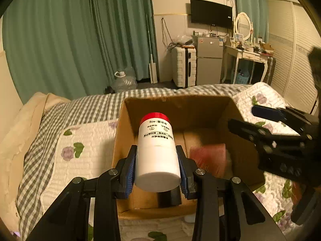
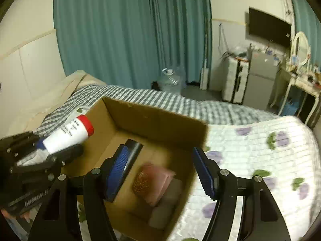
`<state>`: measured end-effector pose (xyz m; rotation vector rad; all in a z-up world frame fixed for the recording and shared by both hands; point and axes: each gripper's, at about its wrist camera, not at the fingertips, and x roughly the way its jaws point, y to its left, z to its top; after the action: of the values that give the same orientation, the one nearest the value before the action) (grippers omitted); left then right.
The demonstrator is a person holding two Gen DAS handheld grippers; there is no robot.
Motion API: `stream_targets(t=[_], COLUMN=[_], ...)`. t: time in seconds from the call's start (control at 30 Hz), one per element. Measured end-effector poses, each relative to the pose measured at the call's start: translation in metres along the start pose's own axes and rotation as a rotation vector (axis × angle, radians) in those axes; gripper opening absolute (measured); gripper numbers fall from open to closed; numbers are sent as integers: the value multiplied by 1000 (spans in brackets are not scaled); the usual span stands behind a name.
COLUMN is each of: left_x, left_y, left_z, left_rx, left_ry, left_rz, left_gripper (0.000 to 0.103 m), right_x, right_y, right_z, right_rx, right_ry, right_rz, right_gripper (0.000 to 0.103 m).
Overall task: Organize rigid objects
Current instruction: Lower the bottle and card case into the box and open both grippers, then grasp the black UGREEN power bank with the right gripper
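Note:
My left gripper (image 1: 157, 156) is shut on a white bottle with a red cap (image 1: 157, 150) and holds it over the near edge of an open cardboard box (image 1: 176, 102) on the bed. The bottle also shows in the right wrist view (image 2: 68, 133). My right gripper (image 2: 160, 170) is open and empty above the box (image 2: 156, 118); it also shows in the left wrist view (image 1: 254, 118). A blurred pink box (image 2: 158, 182) lies inside the cardboard box, and shows in the left wrist view (image 1: 208, 157). A black object (image 2: 133, 148) and a grey object (image 2: 166, 206) lie there too.
The box sits on a white floral quilt (image 2: 260, 150) over a grey checked blanket (image 1: 90, 106). Beige pillows (image 1: 22, 124) lie at the left. Beyond the bed are green curtains, a water jug (image 1: 124, 80), a white suitcase (image 1: 183, 68), a small fridge and a dressing table.

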<state>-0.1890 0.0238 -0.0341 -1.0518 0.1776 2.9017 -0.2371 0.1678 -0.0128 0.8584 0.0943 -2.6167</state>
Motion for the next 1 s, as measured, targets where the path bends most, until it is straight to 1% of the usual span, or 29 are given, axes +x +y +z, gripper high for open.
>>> stream_targets(t=[0.07, 0.13, 0.23, 0.3, 0.33, 0.37, 0.4, 0.43, 0.47, 0.57, 0.63, 0.73, 0.77, 0.93, 1.0], left_x=[4, 13, 30, 43, 49, 52, 53, 54, 54, 45, 35, 11, 0, -50, -70], left_y=[-3, -6, -11, -13, -13, -14, -15, -16, -17, -19, -17, -12, -9, 7, 15], left_z=[5, 8, 11, 11, 11, 10, 10, 10, 10, 12, 14, 15, 15, 0, -13], left_rx=[-1, -2, 2, -7, -13, -14, -12, -7, 6, 24, 17, -1, -6, -33, -44], left_ry=[-2, 6, 15, 25, 28, 27, 23, 19, 15, -12, -16, -36, -41, -72, -82], left_rz=[-8, 4, 0, -11, -8, 7, 26, 43, 45, 60, 51, 46, 47, 60, 77], left_gripper=[37, 37, 38, 40, 44, 56, 61, 61, 61, 61, 61, 62, 64, 66, 67], right_x=[-6, -9, -4, 3, 5, 8, 10, 10, 10, 4, -5, -27, -36, -67, -75], right_y=[-2, -5, -13, -15, -16, -16, -16, -17, -17, -17, -17, -13, -10, 6, 14], right_z=[0, -3, -7, -10, -13, -14, -16, -17, -18, -17, -16, -16, -19, -37, -49], right_rx=[0, 6, 11, 19, 21, 21, 19, 17, 13, 4, 5, -1, -2, -17, -15], right_ry=[-3, -4, 8, 27, 36, 43, 50, 52, 48, 31, 22, 6, 4, 43, 64], right_rz=[-10, -19, -34, -38, -39, -43, -54, -65, -80, -107, -111, -121, -122, -141, -132], right_gripper=[69, 69, 69, 70, 71, 74, 82, 88, 89, 91, 91, 91, 91, 91, 91])
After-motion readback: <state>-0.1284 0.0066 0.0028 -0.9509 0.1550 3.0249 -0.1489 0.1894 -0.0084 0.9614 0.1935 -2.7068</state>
